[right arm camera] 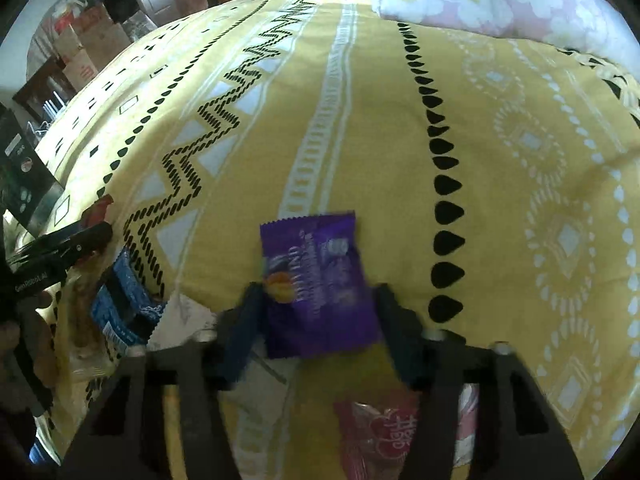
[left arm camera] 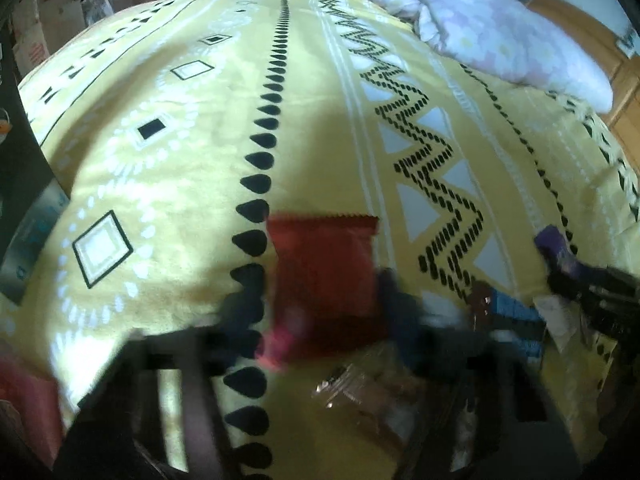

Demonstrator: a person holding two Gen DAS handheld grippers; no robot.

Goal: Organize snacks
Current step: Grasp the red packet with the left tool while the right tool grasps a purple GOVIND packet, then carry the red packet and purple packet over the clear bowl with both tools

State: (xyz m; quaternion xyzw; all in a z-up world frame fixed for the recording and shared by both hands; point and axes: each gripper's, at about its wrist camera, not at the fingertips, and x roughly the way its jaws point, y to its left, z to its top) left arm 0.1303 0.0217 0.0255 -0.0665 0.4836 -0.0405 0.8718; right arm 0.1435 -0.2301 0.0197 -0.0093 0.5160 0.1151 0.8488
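I have a snack packet in each tool, both over the yellow patterned bedspread point(right arm camera: 360, 120). My left gripper point(left arm camera: 318, 308) has its fingers point(left arm camera: 244, 312) drawn in against the two sides of a red packet point(left arm camera: 324, 276), which lies flat between them with its zigzag seam at the far end. My right gripper point(right arm camera: 316, 320) has its fingers point(right arm camera: 390, 312) closed in the same way on a purple packet point(right arm camera: 316, 284), gripped across its near half.

Both packets look light, thin and crinkly, with slick foil that could slide or buckle under a squeeze. I judge the contents may crush, so I would pinch gently across the middle of the width, not at the sealed ends. More loose packets, a blue one point(right arm camera: 120, 304) among them, lie near the left gripper.
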